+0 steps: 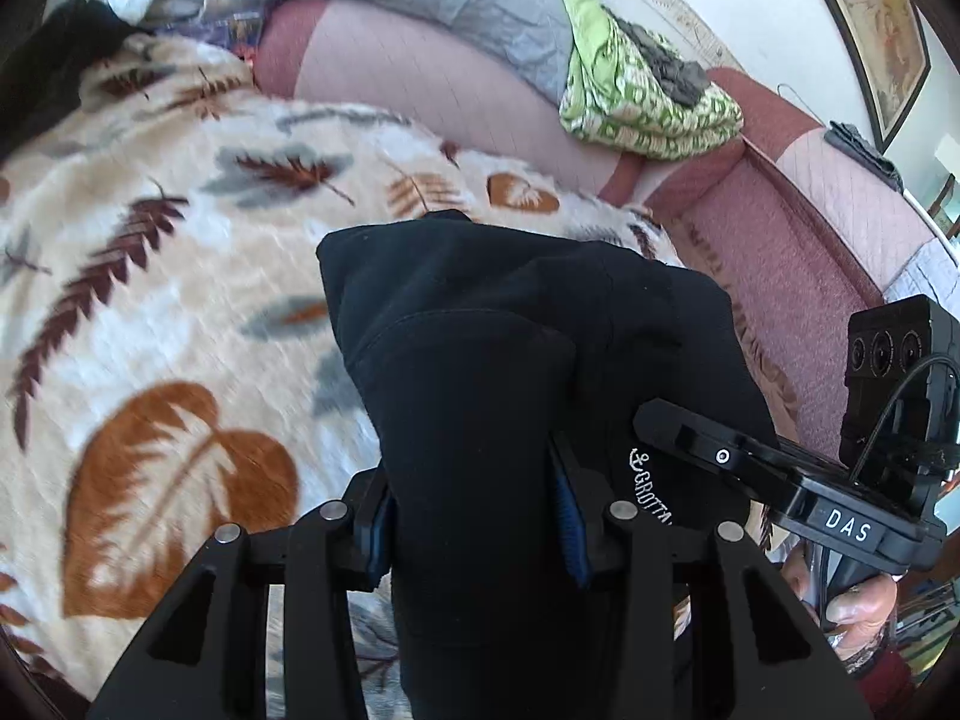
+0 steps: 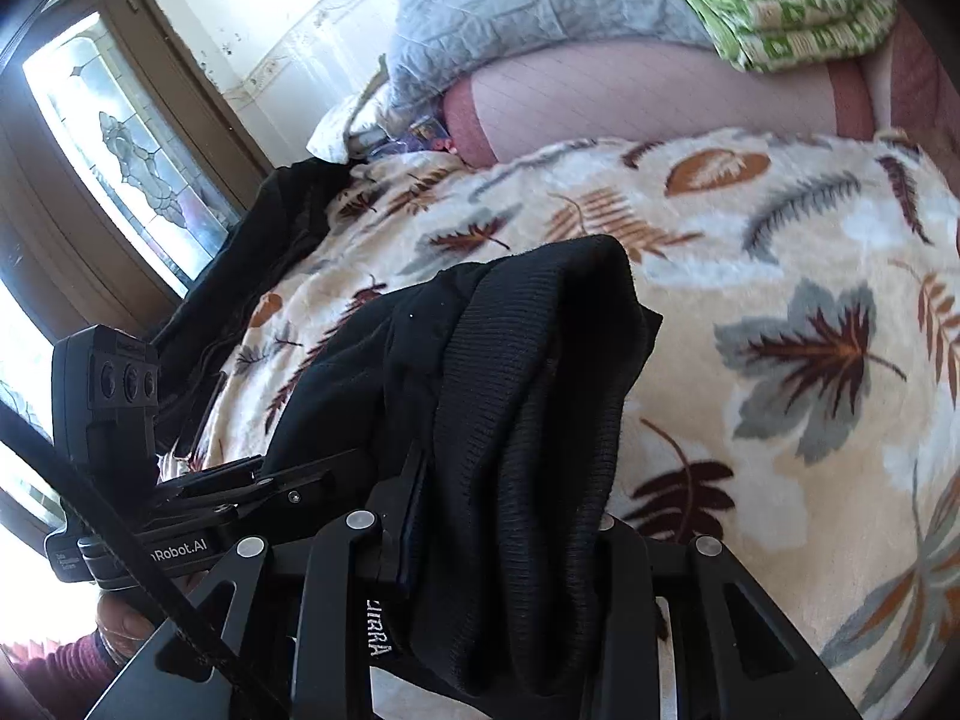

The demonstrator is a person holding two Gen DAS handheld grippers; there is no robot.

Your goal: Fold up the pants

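Gripping the black pants [image 1: 510, 372] in both grippers, lifted above the leaf-print blanket [image 1: 150, 276] on the sofa.

Cloth could slip free or land bunched, since each gripper pinches a thick wad rather than a clean edge, and the ribbed waistband [image 2: 540, 420] drapes loosely over one side. The left gripper [image 1: 474, 516] has its jaws partly closed, clamped on a fold of the pants between the blue pads [image 1: 564, 510]. The right gripper [image 2: 504, 546] is likewise clamped on bunched fabric, its far finger hidden beneath it. Both sit close together, so the garment hangs doubled.
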